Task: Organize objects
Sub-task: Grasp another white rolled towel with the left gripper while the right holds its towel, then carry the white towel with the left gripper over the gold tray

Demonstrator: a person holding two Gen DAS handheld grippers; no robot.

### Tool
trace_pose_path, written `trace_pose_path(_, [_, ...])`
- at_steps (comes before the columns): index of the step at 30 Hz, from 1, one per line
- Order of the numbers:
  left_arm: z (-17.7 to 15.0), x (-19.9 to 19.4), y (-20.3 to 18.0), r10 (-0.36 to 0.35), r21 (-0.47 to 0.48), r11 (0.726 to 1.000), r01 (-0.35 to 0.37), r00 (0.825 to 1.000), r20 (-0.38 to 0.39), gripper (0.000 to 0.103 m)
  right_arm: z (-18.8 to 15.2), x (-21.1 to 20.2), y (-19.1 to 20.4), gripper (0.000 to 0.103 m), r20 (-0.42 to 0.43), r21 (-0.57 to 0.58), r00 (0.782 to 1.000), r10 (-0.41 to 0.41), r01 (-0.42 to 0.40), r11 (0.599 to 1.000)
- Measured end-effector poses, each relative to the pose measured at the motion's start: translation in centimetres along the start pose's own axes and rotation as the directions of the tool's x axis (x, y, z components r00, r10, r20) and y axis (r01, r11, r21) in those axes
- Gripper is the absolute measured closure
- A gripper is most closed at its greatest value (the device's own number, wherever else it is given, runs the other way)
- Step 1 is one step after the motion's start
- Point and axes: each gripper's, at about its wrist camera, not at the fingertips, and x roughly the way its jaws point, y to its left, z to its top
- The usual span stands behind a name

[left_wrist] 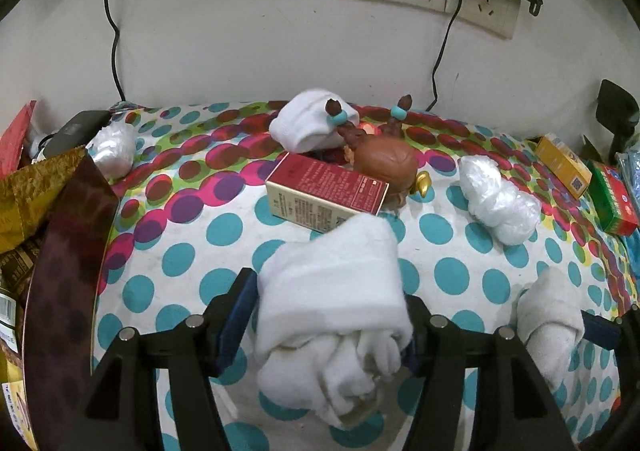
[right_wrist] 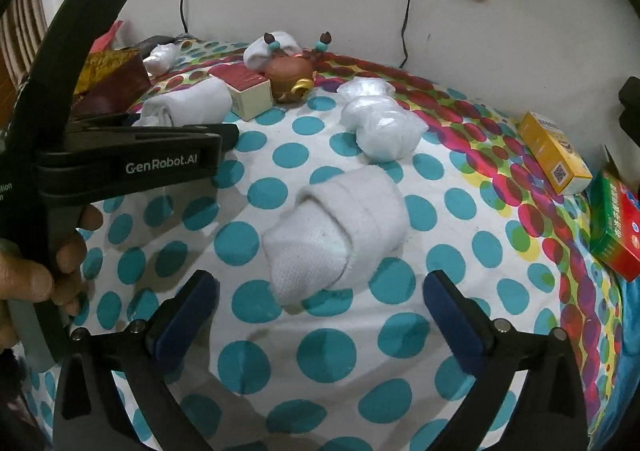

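A: Progress check. Organizing looks barely begun, in my judgement: the things lie loose across the dotted cloth point(right_wrist: 320, 351). One rolled sock point(right_wrist: 340, 235) lies on the cloth just ahead of the right gripper point(right_wrist: 320, 315). A second sock roll point(left_wrist: 332, 291) sits between the blue pads of the left gripper point(left_wrist: 328, 325). A third white roll point(left_wrist: 308, 127) lies at the back, against the brown figurine point(left_wrist: 384, 163).

B: Gripper states?

A: Right: jaws spread wide, nothing between them, sock free in front. Left: half closed around its roll; the right pad touches the cloth of the sock, a slim gap shows at the left pad, so I read it as a loose hold at most, not a firm pinch.

B: Remaining items?

A: Red-and-cream box point(left_wrist: 324, 195) by the figurine, two white plastic bundles, one right point(left_wrist: 496, 203), one far left point(left_wrist: 114, 151), yellow box point(right_wrist: 554, 155) and green-red box point(right_wrist: 616, 231) at the right edge. No sorted grouping visible.

B: Pose?

A: Both grippers point steeply down at the cloth; a hand point(right_wrist: 48, 259) grips the left tool's handle in the right view
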Motion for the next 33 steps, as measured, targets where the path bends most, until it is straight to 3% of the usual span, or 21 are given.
trace_pose_path(9, [0.0, 0.1, -0.1, 0.0, 0.001, 1.0, 0.0, 1.0, 0.0, 0.039, 0.0, 0.0, -0.3, 0.0, 0.0, 0.003, 1.0, 0.004, -0.004, 1.0])
trace_pose_path(10, [0.0, 0.1, -0.1, -0.001, 0.001, 1.0, 0.001, 1.0, 0.0, 0.039, -0.1, -0.1, -0.5, 0.003, 0.007, 0.011, 1.0, 0.002, -0.002, 1.0])
trace_pose_path(12, [0.0, 0.1, -0.1, 0.0, 0.002, 1.0, 0.0, 1.0, 0.0, 0.039, -0.1, -0.6, -0.6, 0.026, 0.031, 0.028, 0.999, -0.008, 0.008, 1.0])
trace_pose_path(14, [0.0, 0.1, -0.1, -0.001, 0.001, 1.0, 0.001, 1.0, -0.001, 0.039, -0.1, -1.0, -1.0, 0.067, 0.055, 0.045, 0.998, -0.019, 0.016, 0.999])
trace_pose_path(15, [0.0, 0.1, -0.1, -0.001, 0.002, 1.0, 0.001, 1.0, -0.001, 0.04, -0.1, -1.1, -1.0, 0.071, 0.059, 0.048, 0.998, -0.019, 0.016, 0.999])
trace_pose_path(18, [0.0, 0.1, -0.1, -0.001, 0.002, 1.0, 0.001, 1.0, -0.001, 0.04, 0.0, -1.1, -0.9, 0.076, 0.062, 0.035, 0.998, -0.025, 0.023, 0.999])
trace_pose_path(21, [0.0, -0.2, -0.1, 0.011, 0.0, 1.0, -0.011, 1.0, 0.011, 0.063, 0.0, -1.9, 0.2, 0.077, 0.099, -0.013, 0.993, -0.059, 0.06, 0.998])
trace_pose_path(26, [0.2, -0.4, 0.2, -0.006, -0.015, 1.0, 0.006, 1.0, 0.015, 0.066, 0.0, -2.7, 1.0, 0.077, 0.142, -0.036, 0.985, -0.095, 0.101, 0.994])
trace_pose_path(30, [0.5, -1.0, 1.4, -0.08, -0.068, 0.994, 0.084, 0.995, 0.052, 0.07, 0.3, -2.2, -0.8, 0.077, 0.115, 0.053, 0.991, -0.073, 0.067, 0.996])
trace_pose_path(33, [0.3, -1.7, 2.1, -0.081, -0.086, 0.992, 0.087, 0.994, 0.076, 0.071, 0.2, -2.3, -1.6, 0.077, 0.12, 0.093, 0.991, -0.062, 0.051, 0.994])
